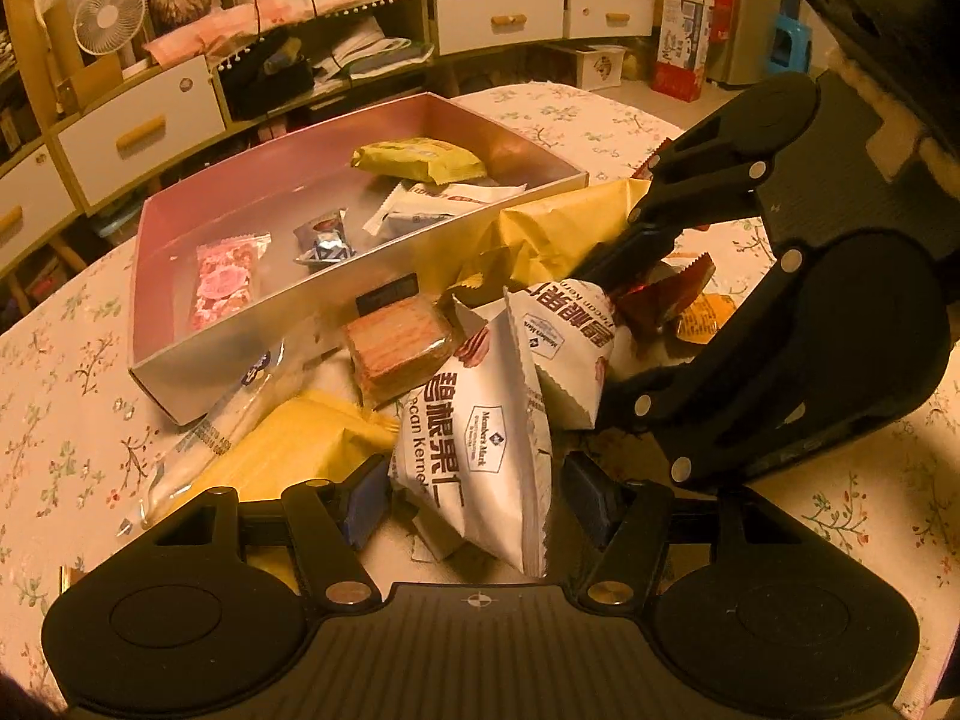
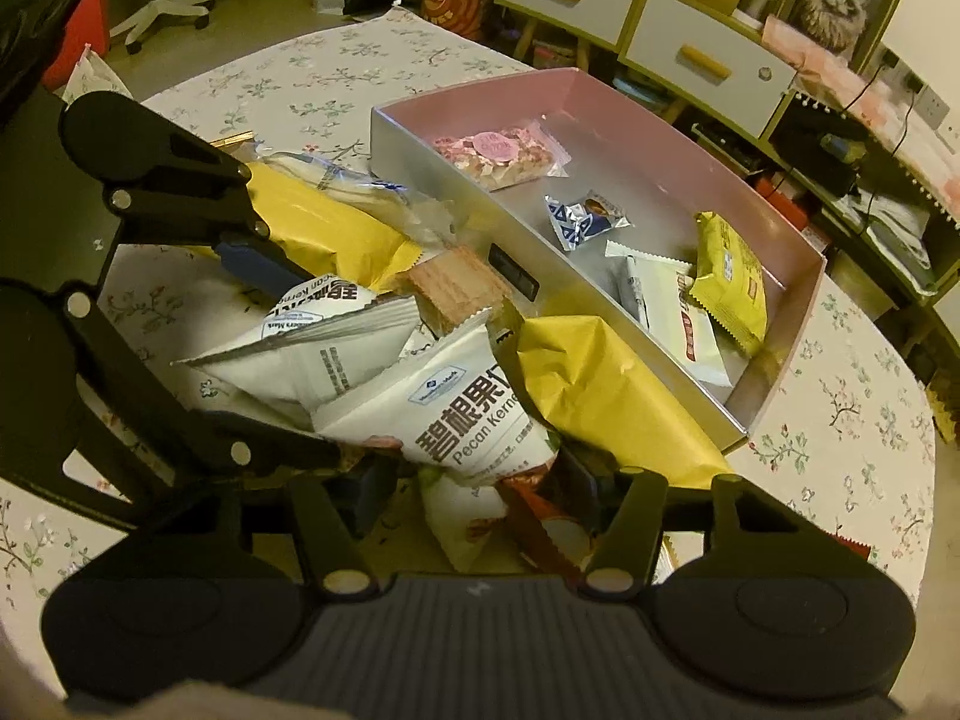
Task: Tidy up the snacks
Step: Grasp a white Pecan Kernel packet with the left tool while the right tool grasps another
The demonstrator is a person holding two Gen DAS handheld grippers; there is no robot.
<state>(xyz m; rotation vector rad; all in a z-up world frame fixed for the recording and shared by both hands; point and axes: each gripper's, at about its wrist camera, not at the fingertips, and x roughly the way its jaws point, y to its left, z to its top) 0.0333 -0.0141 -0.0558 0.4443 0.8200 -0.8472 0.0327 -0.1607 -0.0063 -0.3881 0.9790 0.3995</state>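
Note:
A pile of snack packets lies on the floral tablecloth beside an open pink-lined box point(image 1: 252, 354) point(image 2: 600, 324). My left gripper point(image 1: 480, 501) point(image 2: 300, 348) is shut on a white pecan packet point(image 1: 480, 438) point(image 2: 318, 354), with a blue pad against each side. A second white pecan packet point(image 2: 468, 420) point(image 1: 564, 348) has its end between the jaws of my right gripper point(image 2: 474, 492) point(image 1: 600, 330). A small gap shows beside the right gripper's left pad, so it stands open. Both grippers point steeply down into the pile, close together.
The box holds a pink packet point(image 1: 222, 282), a blue-silver one point(image 1: 324, 240), a white one point(image 1: 432, 204) and a yellow-green one point(image 1: 420, 159). Yellow packs point(image 2: 600, 396), a wafer packet point(image 1: 399, 342), a clear bag point(image 1: 240, 408) and red packets point(image 1: 666, 294) lie around the grippers. Drawers stand behind the table.

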